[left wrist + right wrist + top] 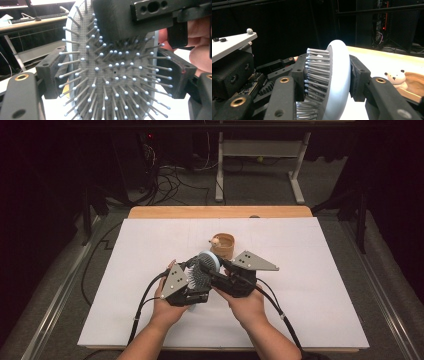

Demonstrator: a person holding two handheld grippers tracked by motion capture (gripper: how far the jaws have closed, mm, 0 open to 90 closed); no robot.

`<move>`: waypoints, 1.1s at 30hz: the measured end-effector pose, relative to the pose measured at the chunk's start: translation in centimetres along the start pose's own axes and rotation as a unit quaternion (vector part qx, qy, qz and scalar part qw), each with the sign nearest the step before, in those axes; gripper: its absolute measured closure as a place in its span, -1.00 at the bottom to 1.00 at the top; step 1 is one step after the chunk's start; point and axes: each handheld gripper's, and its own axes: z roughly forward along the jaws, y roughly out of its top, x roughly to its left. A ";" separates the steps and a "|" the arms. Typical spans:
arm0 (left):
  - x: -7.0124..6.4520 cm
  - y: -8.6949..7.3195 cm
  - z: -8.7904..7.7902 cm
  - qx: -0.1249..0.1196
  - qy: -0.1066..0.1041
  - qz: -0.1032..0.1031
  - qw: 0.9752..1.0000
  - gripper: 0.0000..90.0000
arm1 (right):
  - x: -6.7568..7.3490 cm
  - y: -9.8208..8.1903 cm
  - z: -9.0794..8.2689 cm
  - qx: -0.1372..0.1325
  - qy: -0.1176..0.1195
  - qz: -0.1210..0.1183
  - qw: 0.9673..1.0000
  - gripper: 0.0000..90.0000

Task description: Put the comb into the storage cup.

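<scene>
High view: I hold the hairbrush above the worktop between both grippers.
Left gripper view: fingers flank its edges.
Right gripper view: fingers clenched across bristles and back; twisting risks bending bristles.

High view above the table looking forward and down, both tongs views close on the hairbrush.

Both hands meet above the table, left tool and right tool each clamped.
</scene>
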 end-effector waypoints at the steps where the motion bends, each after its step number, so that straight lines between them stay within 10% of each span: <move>1: 0.0 0.0 0.0 -0.001 0.001 0.000 1.000 -0.55 | 0.0 0.0 0.0 0.000 0.000 0.000 1.000 0.33; 33: 0.1 0.2 0.2 0.009 -0.001 -0.011 1.000 -0.57 | -0.2 0.1 0.1 -0.004 0.001 0.002 1.000 0.34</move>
